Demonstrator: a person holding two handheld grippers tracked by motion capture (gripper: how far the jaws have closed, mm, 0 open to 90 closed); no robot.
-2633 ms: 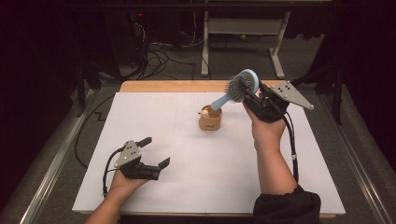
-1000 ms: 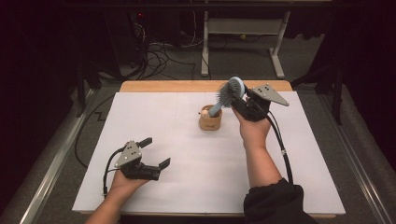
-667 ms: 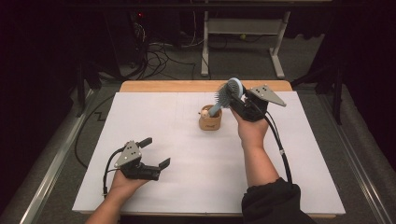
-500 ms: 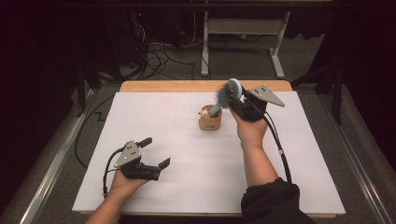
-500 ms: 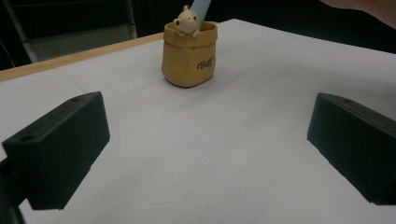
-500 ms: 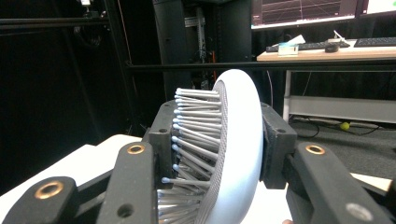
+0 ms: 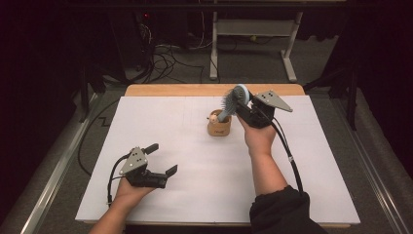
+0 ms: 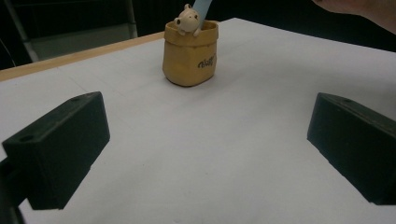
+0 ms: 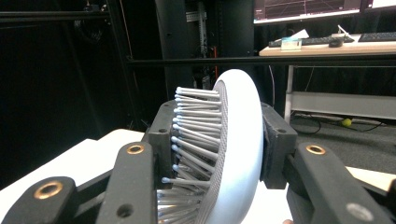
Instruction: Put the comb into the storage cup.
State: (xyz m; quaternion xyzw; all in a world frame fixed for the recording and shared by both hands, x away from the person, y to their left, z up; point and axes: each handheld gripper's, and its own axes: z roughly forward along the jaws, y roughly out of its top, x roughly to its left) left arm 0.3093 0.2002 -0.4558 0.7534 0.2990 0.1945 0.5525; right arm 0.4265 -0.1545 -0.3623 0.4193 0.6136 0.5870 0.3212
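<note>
Hairbrush (image 7: 234,101), clamped in right claw (image 7: 247,108), dips into cup (image 7: 219,126) near table's far edge; left claw (image 7: 161,160) gapes.

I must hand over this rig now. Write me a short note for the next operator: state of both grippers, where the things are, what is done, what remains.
Right gripper: shut on the head of the light-blue hairbrush, one jaw on the bristles, one on the back.
Left gripper: open, holding nothing, resting low near the front left of the white table.
Things: the yellow bear pot stands upright mid-table, toward the far edge. The brush slants, its handle tip inside the pot's mouth.
Done: brush picked up, handle entered.
Left: probably lower the brush fully, open the right jaws and withdraw. The pot is not steadied, so go gently.
</note>
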